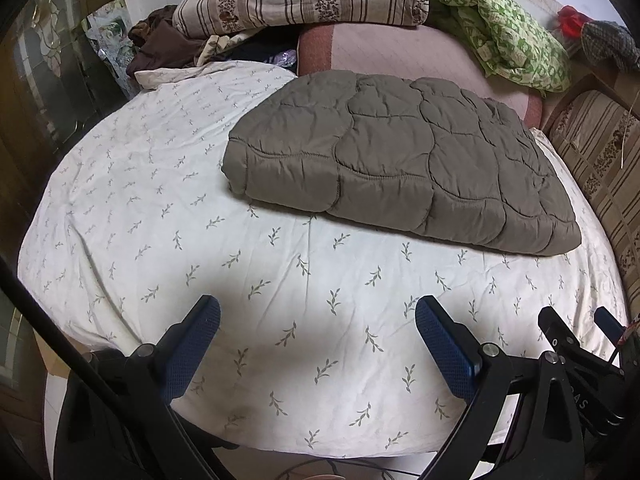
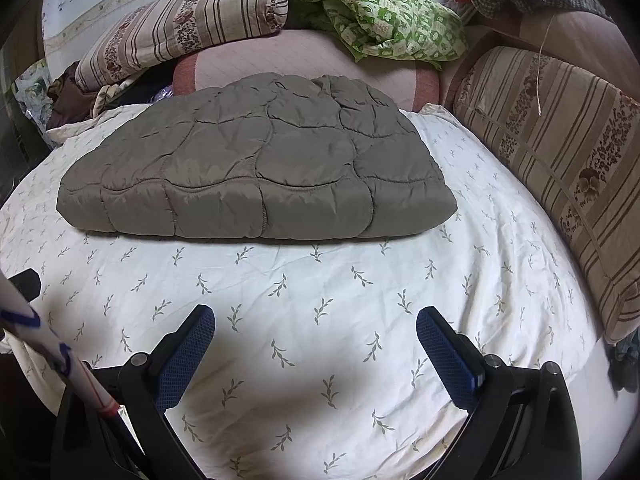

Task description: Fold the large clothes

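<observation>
Right wrist view: one folded jacket [image 2: 256, 168], two striped pillows [image 2: 180, 28].

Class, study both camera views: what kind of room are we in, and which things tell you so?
Most likely a bedroom: a bed under a leaf-print sheet, striped pillows piled at its far end, and a folded quilted jacket lying on the sheet.

A bed covered by a cream cotton sheet printed with small green leaf sprigs [image 2: 320, 320] carries a folded grey-brown quilted padded garment [image 2: 256, 168]. Behind it lie a pink quilted blanket [image 2: 304, 60], a brown-striped floral pillow [image 2: 184, 28] and a crumpled green-and-white patterned cloth [image 2: 380, 24].
</observation>
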The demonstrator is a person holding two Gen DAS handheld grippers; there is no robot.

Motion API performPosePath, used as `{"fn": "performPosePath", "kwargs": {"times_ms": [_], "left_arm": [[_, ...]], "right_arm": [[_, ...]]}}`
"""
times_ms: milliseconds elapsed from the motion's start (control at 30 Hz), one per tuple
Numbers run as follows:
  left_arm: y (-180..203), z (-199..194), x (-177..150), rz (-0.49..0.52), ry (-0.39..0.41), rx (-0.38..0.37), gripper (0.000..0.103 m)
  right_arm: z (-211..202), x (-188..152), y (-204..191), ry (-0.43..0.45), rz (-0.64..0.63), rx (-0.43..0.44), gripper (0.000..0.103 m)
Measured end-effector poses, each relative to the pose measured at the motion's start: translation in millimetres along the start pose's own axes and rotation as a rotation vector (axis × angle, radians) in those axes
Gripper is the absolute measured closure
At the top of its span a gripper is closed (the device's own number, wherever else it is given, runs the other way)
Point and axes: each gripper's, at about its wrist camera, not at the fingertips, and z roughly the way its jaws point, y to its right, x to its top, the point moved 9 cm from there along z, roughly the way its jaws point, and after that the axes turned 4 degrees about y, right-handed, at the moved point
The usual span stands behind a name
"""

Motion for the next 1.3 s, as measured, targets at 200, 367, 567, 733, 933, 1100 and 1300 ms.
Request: {"fn": "performPosePath", "kwargs": {"times_ms": [200, 367, 567, 733, 933, 1100, 1300], "left_arm": [[1.5, 1.7, -2.6, 0.002, -0.010, -0.006, 0.005], [1.9, 3.9, -4.0, -0.004, -0.020, -0.015, 0.005], [0.1, 5.9, -4.9, -0.011, -0.027, -0.017, 0.005], [-1.2, 7.8, -5.8, -0.015, -0.033, -0.016, 0.005], [-2.3, 7.6, -6.7, -0.015, -0.033, -0.015, 0.005], [-2.4, 7.9, -6.9, -0.014, -0.034, -0.016, 0.005], [-2.5, 7.5, -7.8, -0.016, -0.033, -0.017, 0.005]], "right_arm": [[1.8, -1.5, 2.9, -0.005, 0.010, -0.006, 0.001], [3.2, -2.8, 5.6, -0.009, 0.020, -0.013, 0.001], [5.2, -4.0, 4.6, -0.015, 0.016, -0.014, 0.001], [5.4, -4.2, 4.3, -0.016, 0.016, -0.016, 0.001], [5.4, -5.3, 3.6, -0.018, 0.016, -0.018, 0.001], [4.3, -4.7, 3.1, -0.010, 0.012, -0.021, 0.001], [3.2, -4.2, 3.6, -0.006, 0.017, -0.023, 0.001]]}}
